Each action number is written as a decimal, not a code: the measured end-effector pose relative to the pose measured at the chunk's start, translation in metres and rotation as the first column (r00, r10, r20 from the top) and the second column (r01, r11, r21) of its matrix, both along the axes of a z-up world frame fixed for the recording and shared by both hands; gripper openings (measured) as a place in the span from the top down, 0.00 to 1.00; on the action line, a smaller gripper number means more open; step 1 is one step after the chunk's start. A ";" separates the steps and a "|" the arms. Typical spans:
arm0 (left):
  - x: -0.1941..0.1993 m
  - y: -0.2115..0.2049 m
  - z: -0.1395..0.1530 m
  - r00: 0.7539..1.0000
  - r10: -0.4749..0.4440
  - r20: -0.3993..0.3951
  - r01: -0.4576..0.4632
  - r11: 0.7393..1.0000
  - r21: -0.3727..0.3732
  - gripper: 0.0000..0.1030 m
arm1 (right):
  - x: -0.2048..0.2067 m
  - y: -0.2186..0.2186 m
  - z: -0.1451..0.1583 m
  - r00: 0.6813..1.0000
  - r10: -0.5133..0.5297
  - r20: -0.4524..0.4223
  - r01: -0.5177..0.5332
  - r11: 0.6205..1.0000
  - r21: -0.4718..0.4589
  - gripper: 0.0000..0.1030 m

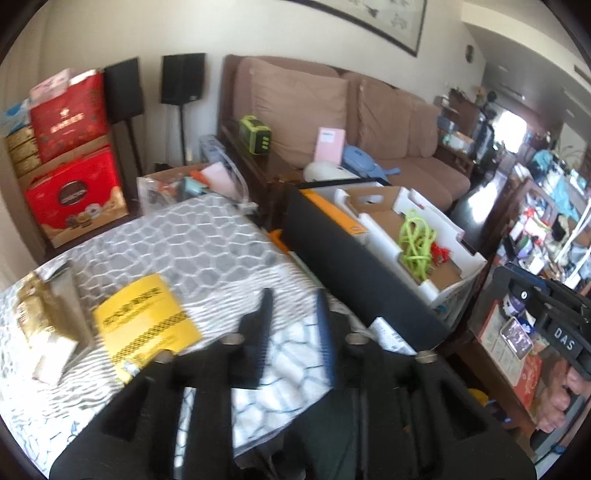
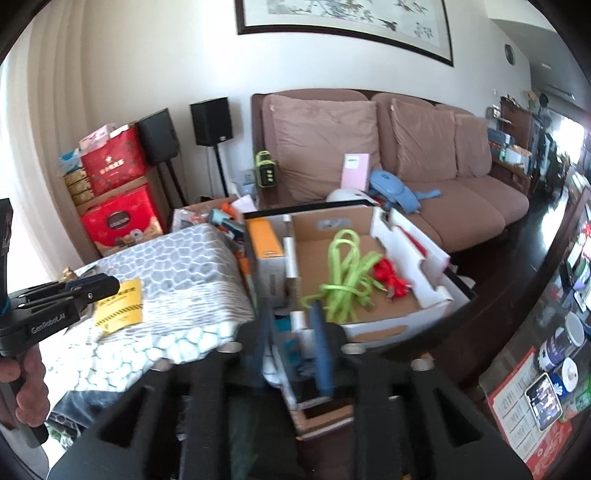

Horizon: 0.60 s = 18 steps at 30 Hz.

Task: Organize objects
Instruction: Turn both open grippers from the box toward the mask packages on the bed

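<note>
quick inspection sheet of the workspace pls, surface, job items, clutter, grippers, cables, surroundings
surface: grey patterned cloth over a raised surface
job's things: yellow packet and gold package on the cloth; white cardboard box holding green cord and red item
clutter: orange box, red gift boxes
grippers: left gripper and right gripper open, nothing between fingers
cables: only the green cord
surroundings: brown sofa, speakers, framed picture
</note>
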State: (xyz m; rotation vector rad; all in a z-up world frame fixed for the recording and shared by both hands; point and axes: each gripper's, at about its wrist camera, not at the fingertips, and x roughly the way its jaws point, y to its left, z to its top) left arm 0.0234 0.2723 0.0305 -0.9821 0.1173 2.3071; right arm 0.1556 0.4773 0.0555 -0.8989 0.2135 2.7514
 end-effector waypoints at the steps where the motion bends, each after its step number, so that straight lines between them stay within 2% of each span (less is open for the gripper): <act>1: -0.001 -0.012 0.001 1.000 0.016 -0.009 -0.016 1.000 0.004 0.65 | -0.004 -0.012 0.001 1.000 0.018 -0.005 -0.018 1.000 0.009 0.60; 5: -0.004 -0.051 0.005 0.997 0.074 -0.037 -0.074 0.997 0.003 0.52 | -0.015 -0.045 0.002 0.997 0.073 -0.014 -0.073 0.997 0.034 0.43; 7: -0.004 -0.071 0.006 0.992 0.111 -0.062 -0.112 0.994 -0.004 0.39 | -0.022 -0.064 0.000 0.994 0.108 -0.016 -0.107 0.993 0.046 0.36; 8: -0.004 -0.079 0.006 0.989 0.129 -0.074 -0.130 0.992 -0.006 0.37 | -0.025 -0.073 -0.001 0.992 0.128 -0.017 -0.127 0.991 0.051 0.33; 10: -0.005 -0.098 0.006 0.980 0.176 -0.097 -0.178 0.984 -0.011 0.26 | -0.031 -0.086 -0.004 0.987 0.162 -0.013 -0.161 0.986 0.053 0.29; 12: -0.007 -0.115 0.006 0.968 0.227 -0.109 -0.229 0.973 -0.007 0.19 | -0.038 -0.097 -0.008 0.982 0.190 -0.006 -0.190 0.980 0.055 0.27; 18: -0.018 -0.158 0.000 0.940 0.328 -0.087 -0.330 0.944 0.002 0.12 | -0.052 -0.113 -0.010 0.971 0.238 0.006 -0.237 0.964 0.123 0.18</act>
